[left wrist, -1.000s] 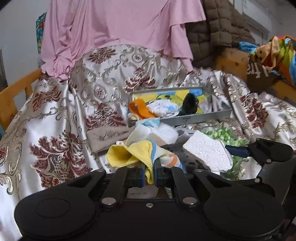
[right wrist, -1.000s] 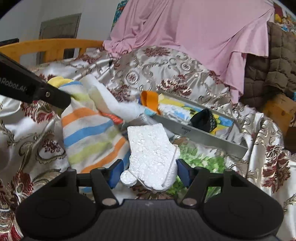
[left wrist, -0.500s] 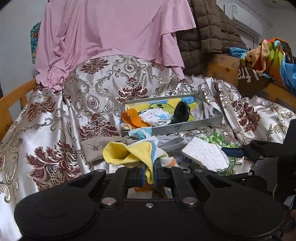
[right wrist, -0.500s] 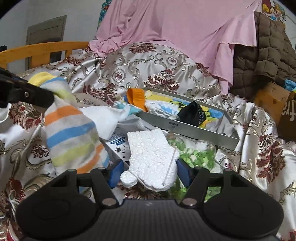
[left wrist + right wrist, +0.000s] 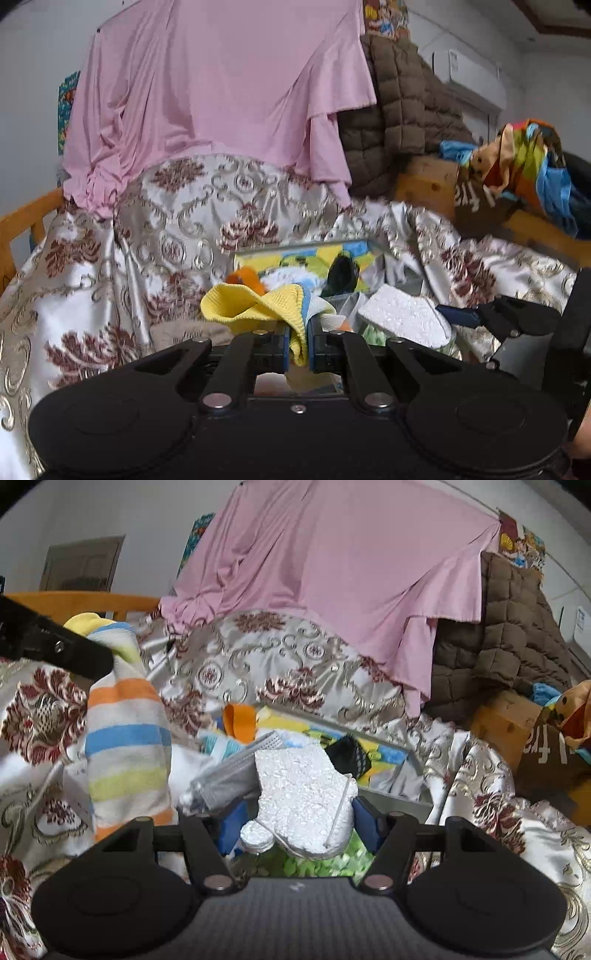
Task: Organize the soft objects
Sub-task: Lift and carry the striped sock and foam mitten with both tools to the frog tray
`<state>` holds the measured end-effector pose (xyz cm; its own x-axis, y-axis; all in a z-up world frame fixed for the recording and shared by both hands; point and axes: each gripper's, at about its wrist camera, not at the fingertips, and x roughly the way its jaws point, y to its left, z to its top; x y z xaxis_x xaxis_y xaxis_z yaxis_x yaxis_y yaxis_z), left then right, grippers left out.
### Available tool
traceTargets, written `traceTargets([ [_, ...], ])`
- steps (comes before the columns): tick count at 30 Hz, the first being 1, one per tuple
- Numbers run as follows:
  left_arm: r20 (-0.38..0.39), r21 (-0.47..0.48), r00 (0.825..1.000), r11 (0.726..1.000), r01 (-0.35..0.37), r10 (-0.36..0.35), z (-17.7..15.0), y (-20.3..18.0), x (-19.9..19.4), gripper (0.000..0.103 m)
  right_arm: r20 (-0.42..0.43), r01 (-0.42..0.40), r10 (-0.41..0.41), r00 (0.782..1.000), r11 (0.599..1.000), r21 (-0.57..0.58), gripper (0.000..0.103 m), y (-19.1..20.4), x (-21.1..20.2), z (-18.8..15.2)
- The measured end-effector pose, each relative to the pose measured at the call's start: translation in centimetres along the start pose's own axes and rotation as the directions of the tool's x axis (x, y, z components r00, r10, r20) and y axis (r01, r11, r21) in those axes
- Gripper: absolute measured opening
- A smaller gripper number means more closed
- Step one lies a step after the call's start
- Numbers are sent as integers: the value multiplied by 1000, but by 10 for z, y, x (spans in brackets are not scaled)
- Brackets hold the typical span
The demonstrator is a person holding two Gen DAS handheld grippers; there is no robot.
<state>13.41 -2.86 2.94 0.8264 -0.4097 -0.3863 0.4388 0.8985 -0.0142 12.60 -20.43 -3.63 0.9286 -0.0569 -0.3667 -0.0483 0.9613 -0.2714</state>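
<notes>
Left wrist view. Left gripper: jaws nearly together, clamped on a yellow-edged striped cloth that bunches up just above the pads at 12 o'clock. Grey tray behind the cloth, at 12 o'clock, holding an orange item and a black item. White foam piece at 2 o'clock, carried by the right gripper. Patterned satin spread under everything; pink cloth draped behind.

Right wrist view. Right gripper: jaws set wide, pressing the white foam piece between the blue pads. Striped cloth hanging at 10 o'clock from the left gripper's finger. Grey mesh pouch just left of the foam. Tray rim at 1 o'clock; green patch below the foam.
</notes>
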Motion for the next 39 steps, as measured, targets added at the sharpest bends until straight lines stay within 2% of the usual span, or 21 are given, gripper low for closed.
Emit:
traceTargets([
  [3, 42, 21, 999, 1000, 2, -3, 7, -1, -3, 9, 43, 22, -22, 999, 1000, 5, 67, -5, -5, 6],
  [6, 59, -5, 998, 1000, 5, -5, 10, 1, -4, 9, 53, 35, -37, 998, 999, 29, 67, -12, -6, 8],
  [11, 39, 19, 999, 1000, 0, -1, 5, -1, -2, 9, -5, -11, 11, 1000, 999, 43, 67, -15, -2, 5],
  [17, 38, 30, 999, 1000, 3, -4, 3, -2, -3, 9, -141, -9, 10, 990, 1000, 3, 66, -5, 14, -3],
  [26, 32, 35, 999, 999, 8, -9, 0, -2, -3, 9, -240, 158, -150, 959, 987, 16, 67, -23, 28, -10],
  [30, 31, 39, 999, 999, 13, -14, 0, -3, -3, 9, -220, 194, -184, 958, 981, 22, 67, -30, 26, -9],
  [39, 57, 23, 998, 1000, 12, -14, 28, -5, 23, 9, -76, 165, -160, 984, 984, 64, 67, -41, 20, 15],
])
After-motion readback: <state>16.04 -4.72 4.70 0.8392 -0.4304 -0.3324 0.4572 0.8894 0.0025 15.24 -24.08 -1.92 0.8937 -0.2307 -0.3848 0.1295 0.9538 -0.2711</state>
